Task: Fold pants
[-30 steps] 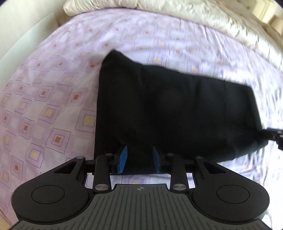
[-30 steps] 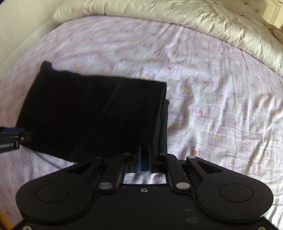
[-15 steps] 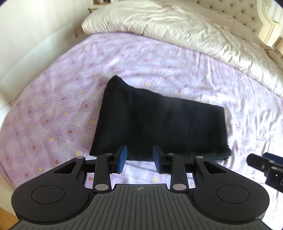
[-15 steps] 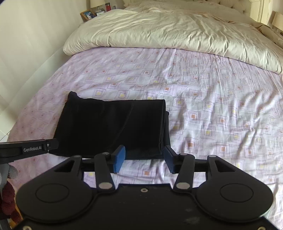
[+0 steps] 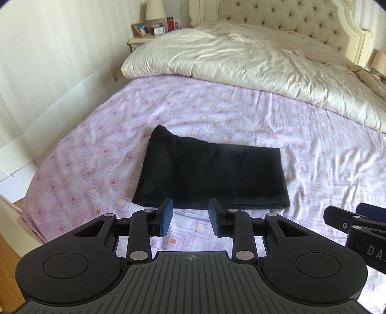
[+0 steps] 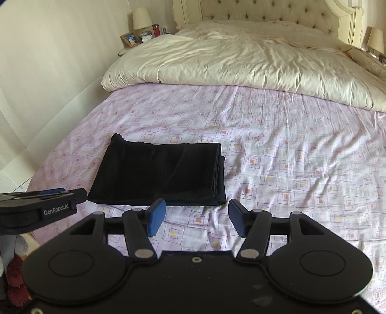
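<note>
The bed (image 6: 301, 149) is the biggest thing here. A thin lilac sheet with little square prints covers it, and the sheet has small wrinkles. At 12 o'clock a puffy cream duvet (image 6: 241, 67) is bunched up below a buttoned, padded headboard (image 6: 265, 14). At 11 o'clock a bedside table holds a lamp (image 6: 141, 17) and a picture frame (image 6: 130, 38).

The black pants (image 6: 159, 174) lie flat on the sheet, left of the middle in the right wrist view, near the bed's near edge. They make a neat, almost square stack. At 3 o'clock on the stack, the layered edges show as thin lines. The far left corner pokes up a little.

The cloth looks soft, floppy and light. It will bend and sag when lifted, and the layers may slide apart. I would take hold at the two near corners, pinching all the layers at once, so the stack keeps its shape. The folding looks done, or close to it.

The right claw (image 6: 196, 218) hangs above the bed, just in front of the pants. Its jaws have just been opening and now stand wide, with nothing between the blue pads. The left claw (image 5: 190, 218) also hangs just in front of the pants, not touching them. Its jaws have a narrower gap, and nothing is held.
</note>
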Available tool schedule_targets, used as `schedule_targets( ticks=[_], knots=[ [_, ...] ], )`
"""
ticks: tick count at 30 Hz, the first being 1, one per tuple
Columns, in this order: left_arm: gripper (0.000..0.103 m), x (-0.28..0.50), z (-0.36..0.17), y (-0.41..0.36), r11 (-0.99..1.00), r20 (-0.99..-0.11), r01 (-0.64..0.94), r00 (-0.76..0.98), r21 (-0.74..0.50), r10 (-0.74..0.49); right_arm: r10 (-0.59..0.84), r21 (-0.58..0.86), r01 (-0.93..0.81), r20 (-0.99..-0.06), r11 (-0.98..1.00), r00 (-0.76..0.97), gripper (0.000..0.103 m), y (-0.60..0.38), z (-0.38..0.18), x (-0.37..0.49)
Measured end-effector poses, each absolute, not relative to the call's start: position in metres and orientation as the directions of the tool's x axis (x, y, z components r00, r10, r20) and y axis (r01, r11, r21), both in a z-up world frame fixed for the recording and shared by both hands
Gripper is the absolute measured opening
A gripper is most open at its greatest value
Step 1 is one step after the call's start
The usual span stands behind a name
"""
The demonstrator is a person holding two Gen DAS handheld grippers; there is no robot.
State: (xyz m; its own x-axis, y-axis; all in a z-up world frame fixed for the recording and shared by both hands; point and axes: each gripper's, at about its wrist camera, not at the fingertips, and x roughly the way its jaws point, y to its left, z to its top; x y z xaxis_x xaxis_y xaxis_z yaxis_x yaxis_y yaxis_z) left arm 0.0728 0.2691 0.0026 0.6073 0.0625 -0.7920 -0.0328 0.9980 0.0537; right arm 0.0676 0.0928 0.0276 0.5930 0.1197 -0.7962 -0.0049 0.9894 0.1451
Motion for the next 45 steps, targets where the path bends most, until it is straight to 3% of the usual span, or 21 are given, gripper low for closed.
schedule_targets(
  ticks=[45],
  knots=[
    [0.031,0.003,0.017,0.257,0.998,-0.833,0.009,0.552,0.055,0.041,0.074,0.105,0.018,-0.802,0.994,0.593,0.067,0.095,0.051,-0.007]
  ],
)
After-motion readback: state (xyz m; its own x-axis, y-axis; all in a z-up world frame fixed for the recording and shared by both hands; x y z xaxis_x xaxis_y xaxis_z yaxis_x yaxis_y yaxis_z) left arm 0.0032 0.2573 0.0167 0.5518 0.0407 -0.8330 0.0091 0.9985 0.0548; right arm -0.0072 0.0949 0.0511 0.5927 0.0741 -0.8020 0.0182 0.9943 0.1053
